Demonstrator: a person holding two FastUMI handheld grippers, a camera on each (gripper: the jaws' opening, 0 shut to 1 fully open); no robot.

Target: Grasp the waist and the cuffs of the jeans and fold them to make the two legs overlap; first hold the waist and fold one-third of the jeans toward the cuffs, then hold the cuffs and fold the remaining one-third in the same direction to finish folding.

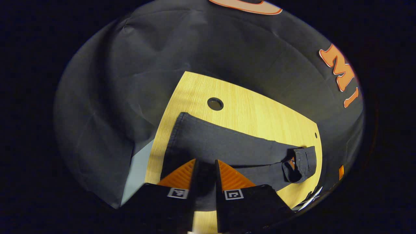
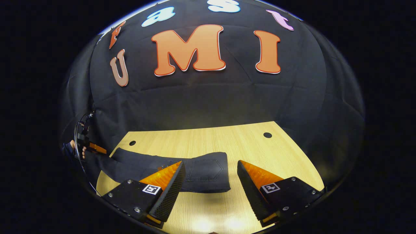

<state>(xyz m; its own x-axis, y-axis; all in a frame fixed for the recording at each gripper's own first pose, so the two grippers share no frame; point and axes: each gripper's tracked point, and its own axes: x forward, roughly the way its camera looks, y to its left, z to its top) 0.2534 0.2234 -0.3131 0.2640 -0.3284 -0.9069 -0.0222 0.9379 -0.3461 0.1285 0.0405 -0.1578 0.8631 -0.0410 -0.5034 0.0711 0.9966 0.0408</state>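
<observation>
Dim booth, overhead light: two glare spots on table (image 2: 208, 224) near edge, heavy fisheye bending at rims, focus sharp.

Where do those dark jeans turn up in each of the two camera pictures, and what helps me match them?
Left gripper view: the jeans lie across the lower middle of the wooden table, running from the left claw, which pinches one end, to the lower right.
Right gripper view: the jeans lie low and left of centre, behind the open right claw.
Shared landmark: the round hole in the tabletop near the jeans.
</observation>
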